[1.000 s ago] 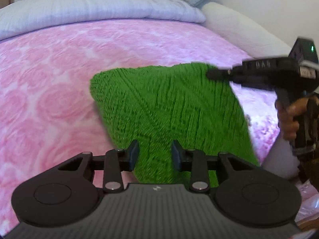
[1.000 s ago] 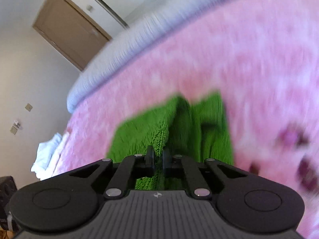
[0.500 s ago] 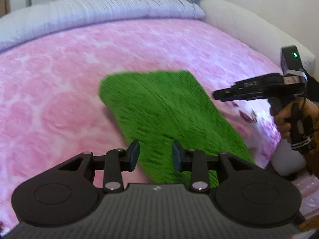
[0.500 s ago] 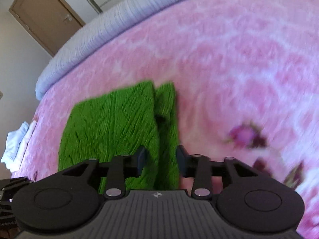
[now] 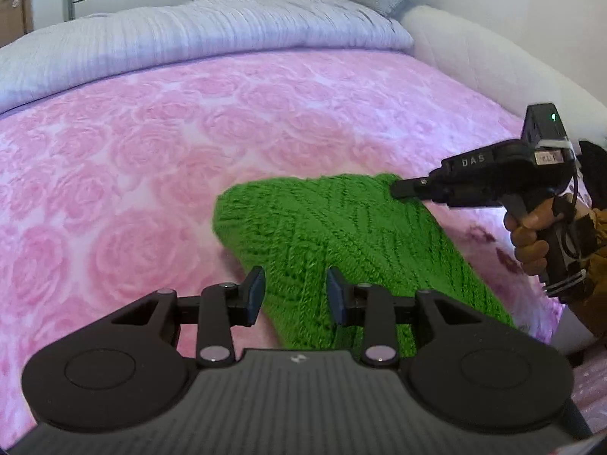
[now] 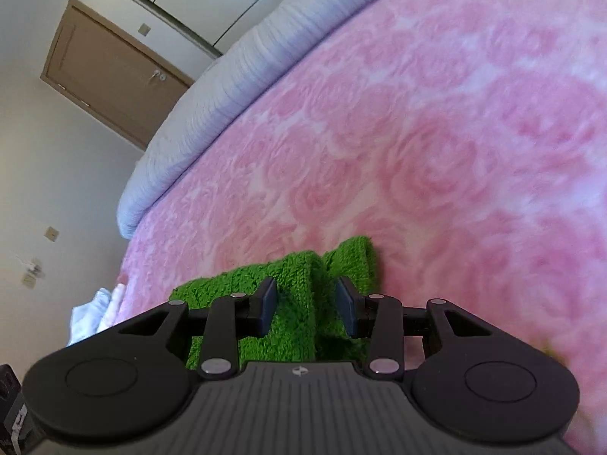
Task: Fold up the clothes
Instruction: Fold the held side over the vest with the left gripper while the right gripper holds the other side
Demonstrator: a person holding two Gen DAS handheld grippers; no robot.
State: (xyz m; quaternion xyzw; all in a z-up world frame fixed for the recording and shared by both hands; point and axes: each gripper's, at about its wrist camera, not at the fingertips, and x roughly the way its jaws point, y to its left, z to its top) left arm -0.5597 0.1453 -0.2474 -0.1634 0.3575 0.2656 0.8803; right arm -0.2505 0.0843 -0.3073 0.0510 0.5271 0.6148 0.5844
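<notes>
1. The green knit garment (image 5: 341,235) lies on the pink rose-patterned bedspread (image 5: 151,159), near the bed's front edge. It is already gathered into a narrow, elongated bundle with no sleeve or collar showing.
2. In the right wrist view a doubled edge of the garment (image 6: 303,288) stands up as a ridge between two layers, so at least one fold looks to be in place.
3. The left tool (image 5: 296,294) hovers over the near end of the bundle. Its pads are spread, with the knit seen in the gap between them but not pinched.
4. The right tool (image 6: 307,305) sits at the far corner of the bundle; in the left wrist view its tip (image 5: 402,189) meets that corner. Its jaws have just been closing, yet the pads still stand apart on either side of the raised edge with the knit between them. I judge that they are not pressing on it.
5. Judged from this, the task is well along. What seems left is a last fold end to end, or a smoothing of the upstanding edge.
6. A grey-lilac duvet (image 5: 189,38) lies rolled back at the head of the bed. Some white cloth (image 6: 95,314) lies beyond the bed's side; whether it is more clothing to fold I cannot tell.
</notes>
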